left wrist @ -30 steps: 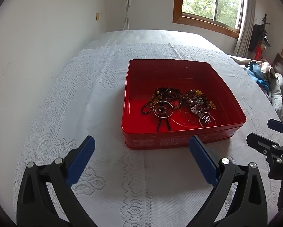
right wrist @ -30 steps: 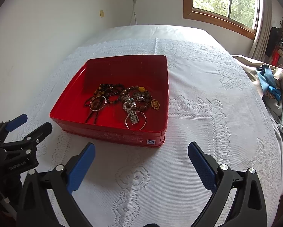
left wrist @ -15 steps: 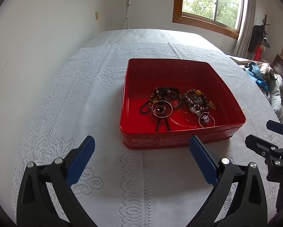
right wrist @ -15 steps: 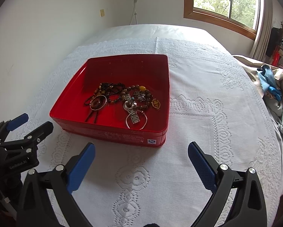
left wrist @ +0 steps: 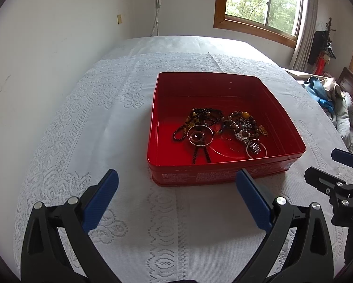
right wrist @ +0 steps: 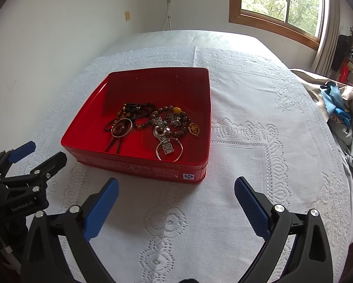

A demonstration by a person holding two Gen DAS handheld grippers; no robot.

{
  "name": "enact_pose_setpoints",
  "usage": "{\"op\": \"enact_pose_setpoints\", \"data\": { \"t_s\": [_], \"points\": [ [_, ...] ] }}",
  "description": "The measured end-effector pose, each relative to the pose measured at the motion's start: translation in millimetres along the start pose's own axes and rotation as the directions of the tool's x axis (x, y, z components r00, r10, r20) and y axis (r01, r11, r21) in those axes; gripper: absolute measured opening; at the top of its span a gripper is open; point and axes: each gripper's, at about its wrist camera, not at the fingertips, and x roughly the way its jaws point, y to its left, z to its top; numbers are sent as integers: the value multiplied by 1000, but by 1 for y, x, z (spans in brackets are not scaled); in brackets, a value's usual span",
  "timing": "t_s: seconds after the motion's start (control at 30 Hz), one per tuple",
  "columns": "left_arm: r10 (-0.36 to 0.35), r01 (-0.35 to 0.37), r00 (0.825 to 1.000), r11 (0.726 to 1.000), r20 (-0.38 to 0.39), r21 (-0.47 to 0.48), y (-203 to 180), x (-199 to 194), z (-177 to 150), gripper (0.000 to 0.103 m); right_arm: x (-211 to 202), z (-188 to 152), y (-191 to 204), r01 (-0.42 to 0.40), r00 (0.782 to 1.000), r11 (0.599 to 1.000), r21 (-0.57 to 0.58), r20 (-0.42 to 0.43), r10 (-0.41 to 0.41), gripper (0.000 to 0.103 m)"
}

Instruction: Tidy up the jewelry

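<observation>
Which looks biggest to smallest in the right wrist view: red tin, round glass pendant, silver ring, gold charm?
1. red tin
2. silver ring, the pick over the pendant only by a narrow margin
3. round glass pendant, set farther back, so its rank is unsure
4. gold charm, clearly smallest

Print on red tin (right wrist: 153,169) front too small to read; jewelry (right wrist: 150,125) tangled, pcs indistinct.

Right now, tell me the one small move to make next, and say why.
Probably ease the right claw forward and down over the red tin toward the silver ring piece. Both claws are open and empty, short of the tin, the left claw too. That piece lies nearest the front wall, at the edge of the beaded tangle.
</observation>
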Motion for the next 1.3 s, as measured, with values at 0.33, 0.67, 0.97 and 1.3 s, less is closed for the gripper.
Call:
{"op": "enact_pose_setpoints", "data": {
  "t_s": [0.33,0.67,0.97,1.3],
  "points": [
    [-1,1,1000,1000,-2,-2,0,1,-1,99,0,0,0,0,1000,1000,-1,1,0,99],
    [3,-3,1000,1000,-11,-4,1,1,-1,99,1,0,0,-1,1000,1000,-5,-4,1,99],
    [1,-1,1000,1000,-9,-2,2,1,0,99,2,0,0,-2,1000,1000,-6,-6,2,99],
    [2,-2,1000,1000,-14,-2,1,2,0,99,2,0,0,-3,1000,1000,-9,-7,3,99]
  ]
}}
